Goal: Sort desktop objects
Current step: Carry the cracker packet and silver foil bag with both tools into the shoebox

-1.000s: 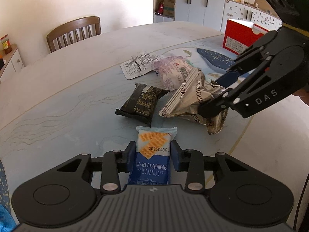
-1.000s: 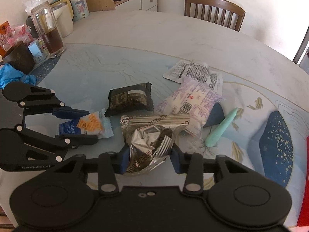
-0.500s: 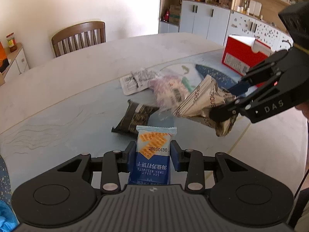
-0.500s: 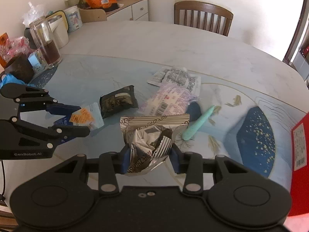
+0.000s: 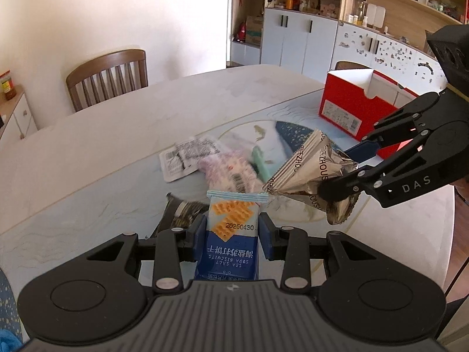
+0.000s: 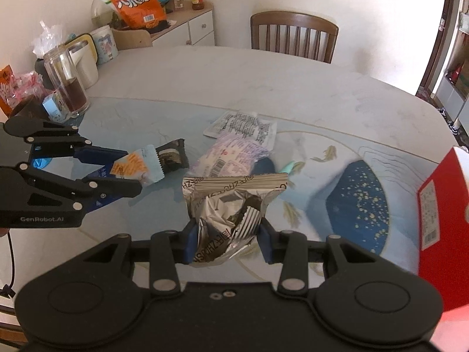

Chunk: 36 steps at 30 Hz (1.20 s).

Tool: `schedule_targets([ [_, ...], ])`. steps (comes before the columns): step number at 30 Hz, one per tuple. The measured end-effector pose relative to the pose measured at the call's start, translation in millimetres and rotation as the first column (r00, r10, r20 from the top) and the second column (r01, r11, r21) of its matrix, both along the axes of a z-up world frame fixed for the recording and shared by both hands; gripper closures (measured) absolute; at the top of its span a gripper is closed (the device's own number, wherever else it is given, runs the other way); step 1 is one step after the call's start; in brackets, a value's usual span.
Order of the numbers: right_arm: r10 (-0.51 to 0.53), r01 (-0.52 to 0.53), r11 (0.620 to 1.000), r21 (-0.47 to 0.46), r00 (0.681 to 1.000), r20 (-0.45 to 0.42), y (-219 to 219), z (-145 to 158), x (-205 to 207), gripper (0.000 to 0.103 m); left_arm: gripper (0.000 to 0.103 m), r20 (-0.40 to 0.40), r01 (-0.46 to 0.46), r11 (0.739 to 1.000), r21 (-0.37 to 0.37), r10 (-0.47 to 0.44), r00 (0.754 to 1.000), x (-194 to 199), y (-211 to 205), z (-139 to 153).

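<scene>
While your left tongs (image 5: 233, 234) clamp a blue soda-biscuit packet (image 5: 230, 234) between their pads, narrowly parted to its width, the packet stands upright at the lower centre of the left wrist frame, clear of the desk (image 5: 102, 146). Your right tongs (image 6: 225, 236) pinch a crumpled silver foil wrapper (image 6: 231, 205) the same way; in the left wrist frame that wrapper hangs at centre right, off the surface. From the right wrist, your left tongs show at the left edge with the biscuit packet poking out of them.

Behind the biscuit packet a black snack packet (image 5: 180, 215) lies on the desk. Further up the frame sit a blurred pale purple packet (image 5: 228, 167), a white printed sachet (image 5: 184, 158) and a mint-green stick (image 5: 259, 161), close together. A red box (image 5: 351, 108) with its top open stands on the desk at the upper right, behind your right tongs. At the upper left, a wooden chair (image 5: 108, 76) stands at the desk's far edge.
</scene>
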State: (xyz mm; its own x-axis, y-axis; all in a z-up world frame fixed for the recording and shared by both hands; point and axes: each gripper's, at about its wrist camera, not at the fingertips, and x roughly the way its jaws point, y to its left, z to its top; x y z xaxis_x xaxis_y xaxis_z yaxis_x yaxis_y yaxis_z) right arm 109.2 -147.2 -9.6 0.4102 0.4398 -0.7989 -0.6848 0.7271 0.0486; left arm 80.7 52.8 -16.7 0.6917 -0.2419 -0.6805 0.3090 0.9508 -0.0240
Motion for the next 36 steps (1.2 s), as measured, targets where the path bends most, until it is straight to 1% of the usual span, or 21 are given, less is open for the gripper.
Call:
schedule_targets([
  [11, -0.028, 0.028, 0.999, 0.038, 0.999, 0.016, -45.8, 24.1, 3.5, 0.063, 0.067, 0.015, 0.034, 0.999, 0.006, -0.034, 0.999, 12.3, -44.2, 28.1],
  [24, -0.089, 0.085, 0.995, 0.057, 0.994, 0.062, -119.8, 52.2, 19.3, 0.063, 0.067, 0.067, 0.101, 0.995, -0.016, -0.099, 0.993, 35.9, -111.8, 59.7],
  [36, -0.157, 0.151, 0.986, 0.073, 0.983, 0.093, -190.7, 60.2, 43.4, 0.063, 0.067, 0.100, 0.167, 0.986, -0.012, -0.165, 0.981, 70.2, -187.2, 73.6],
])
